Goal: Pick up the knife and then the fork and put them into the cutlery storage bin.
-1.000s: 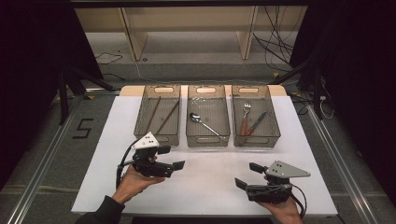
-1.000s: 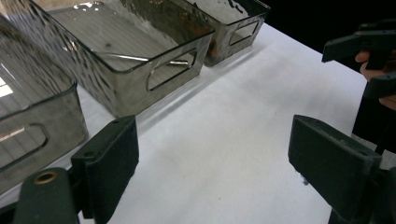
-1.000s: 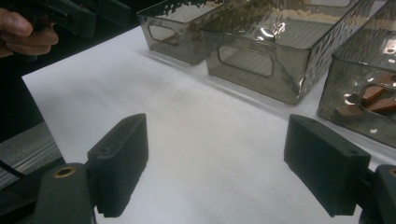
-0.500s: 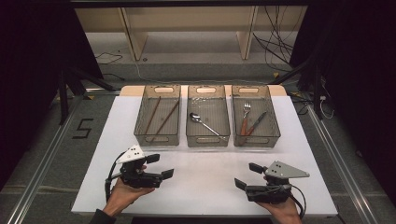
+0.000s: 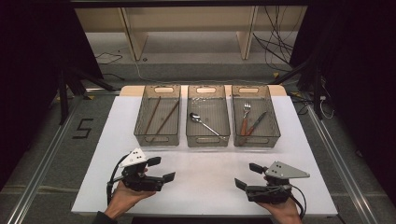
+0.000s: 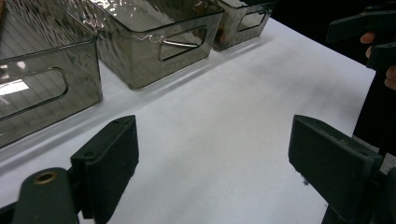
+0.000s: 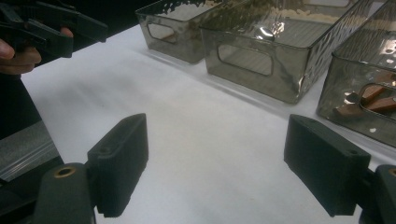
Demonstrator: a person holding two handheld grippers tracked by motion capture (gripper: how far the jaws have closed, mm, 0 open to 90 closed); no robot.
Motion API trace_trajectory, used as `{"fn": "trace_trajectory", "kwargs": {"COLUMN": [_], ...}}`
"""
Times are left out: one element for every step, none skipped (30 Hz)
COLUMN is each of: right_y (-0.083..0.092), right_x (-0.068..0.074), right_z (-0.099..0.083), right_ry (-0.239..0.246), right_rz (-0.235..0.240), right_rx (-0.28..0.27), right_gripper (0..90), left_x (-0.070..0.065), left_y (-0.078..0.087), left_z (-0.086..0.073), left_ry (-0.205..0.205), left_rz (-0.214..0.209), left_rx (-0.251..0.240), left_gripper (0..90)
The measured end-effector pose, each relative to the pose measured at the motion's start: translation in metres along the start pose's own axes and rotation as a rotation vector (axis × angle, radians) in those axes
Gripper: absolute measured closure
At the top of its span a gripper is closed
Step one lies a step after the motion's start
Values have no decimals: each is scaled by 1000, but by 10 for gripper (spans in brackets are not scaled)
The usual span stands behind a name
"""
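Three smoky clear bins stand in a row at the back of the white table [image 5: 205,161]. Two brown chopsticks [image 5: 164,119] lie in the left bin [image 5: 157,140]. A metal spoon [image 5: 204,123] rests in the middle bin [image 5: 208,141]. The right bin [image 5: 256,140] holds a fork [image 5: 245,115] and another brown-handled utensil [image 5: 256,124]. My left gripper [image 5: 162,169] [image 6: 212,163] is open and empty near the front left of the table. My right gripper [image 5: 246,175] [image 7: 215,163] is open and empty at the front right. The two grippers point towards each other.
Bare white tabletop lies between the grippers and the bins. In the left gripper view the right gripper [image 6: 369,32] shows at the top right. The table's front edge is just behind both hands. Dark floor, rails and cables surround the table.
My left gripper has drawn back towards the front edge and to the left, staying open. The right gripper has not moved.
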State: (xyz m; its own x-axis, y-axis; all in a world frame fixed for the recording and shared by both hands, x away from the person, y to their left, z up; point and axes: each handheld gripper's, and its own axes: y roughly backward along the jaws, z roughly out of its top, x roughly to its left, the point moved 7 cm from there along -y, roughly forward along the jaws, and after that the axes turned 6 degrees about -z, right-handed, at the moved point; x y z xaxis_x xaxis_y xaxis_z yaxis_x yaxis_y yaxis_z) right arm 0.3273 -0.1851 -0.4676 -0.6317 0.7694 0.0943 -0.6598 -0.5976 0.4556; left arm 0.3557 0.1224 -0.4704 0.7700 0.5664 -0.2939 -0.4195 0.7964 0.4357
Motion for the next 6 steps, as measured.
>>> {"fn": "trace_trajectory", "kwargs": {"right_y": [0, 0, 0, 0, 0, 0], "right_x": [0, 0, 0, 0, 0, 0], "right_z": [0, 0, 0, 0, 0, 0], "right_ry": [1, 1, 1, 1, 1, 1], "right_rz": [0, 0, 0, 0, 1, 0], "right_rx": [0, 1, 2, 2, 2, 3], "right_gripper": [226, 226, 226, 226, 226, 225], "left_x": [0, 0, 0, 0, 1, 1], "left_y": [0, 1, 1, 1, 1, 1], "left_z": [0, 1, 1, 1, 1, 1], "left_ry": [5, 8, 7, 8, 5, 6], "left_rz": [-2, -3, -3, -3, -2, -3], "left_rx": [-4, -7, -9, -10, -8, -7], "left_gripper": [157, 157, 157, 157, 157, 157]}}
